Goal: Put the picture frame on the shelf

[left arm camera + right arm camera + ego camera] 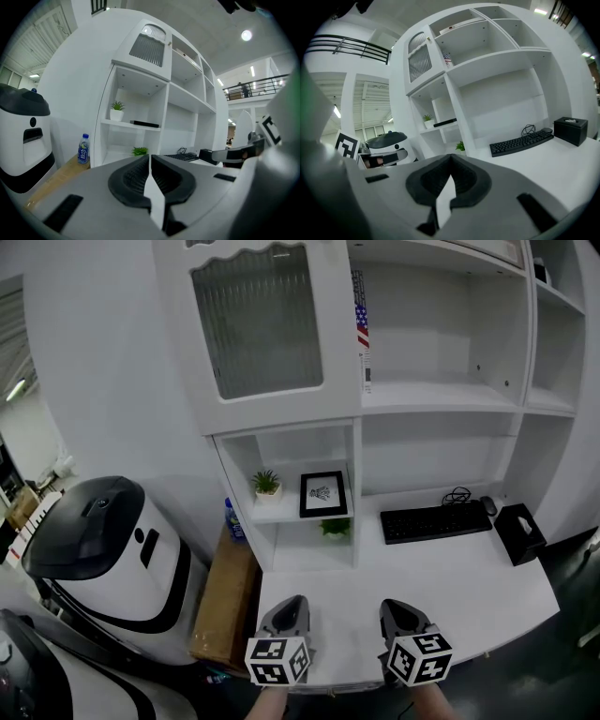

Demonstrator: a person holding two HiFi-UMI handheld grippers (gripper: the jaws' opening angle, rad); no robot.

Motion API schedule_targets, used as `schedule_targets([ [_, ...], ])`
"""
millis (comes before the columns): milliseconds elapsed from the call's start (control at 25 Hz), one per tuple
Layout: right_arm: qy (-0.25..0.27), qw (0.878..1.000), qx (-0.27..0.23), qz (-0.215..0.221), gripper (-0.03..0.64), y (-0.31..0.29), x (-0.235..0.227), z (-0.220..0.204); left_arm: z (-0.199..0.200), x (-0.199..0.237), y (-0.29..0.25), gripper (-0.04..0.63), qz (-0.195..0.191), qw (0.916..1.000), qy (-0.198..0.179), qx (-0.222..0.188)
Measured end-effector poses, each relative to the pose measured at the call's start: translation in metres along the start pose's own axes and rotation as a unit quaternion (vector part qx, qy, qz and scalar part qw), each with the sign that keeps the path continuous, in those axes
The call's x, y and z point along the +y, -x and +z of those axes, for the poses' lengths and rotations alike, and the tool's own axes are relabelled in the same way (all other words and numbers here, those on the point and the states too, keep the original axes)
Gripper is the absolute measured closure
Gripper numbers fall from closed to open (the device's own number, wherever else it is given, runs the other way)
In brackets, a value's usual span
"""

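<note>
The black picture frame lies flat on the small middle shelf of the white cabinet, next to a little potted plant. It shows as a thin dark slab in the left gripper view and in the right gripper view. My left gripper and right gripper hover side by side over the desk's near edge, well short of the shelf. Both are shut with nothing between their jaws.
On the white desk lie a black keyboard, a mouse and a black tissue box. A green plant sits under the frame's shelf. A bottle stands on a brown box beside a white-and-black machine.
</note>
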State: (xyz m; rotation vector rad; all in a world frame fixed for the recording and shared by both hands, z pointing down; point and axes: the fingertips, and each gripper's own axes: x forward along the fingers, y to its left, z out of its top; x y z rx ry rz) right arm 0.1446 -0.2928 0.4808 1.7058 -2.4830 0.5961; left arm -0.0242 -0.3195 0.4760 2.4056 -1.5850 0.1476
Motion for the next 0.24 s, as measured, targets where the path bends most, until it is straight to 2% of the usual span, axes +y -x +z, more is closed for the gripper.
schedule_targets([
  [240, 0.002, 1.0, 0.003, 0.009, 0.617, 0.0005, -0.0012, -0.0048, 0.0017, -0.0064, -0.0047, 0.574, -0.003, 0.9999, 0.014, -0.005],
])
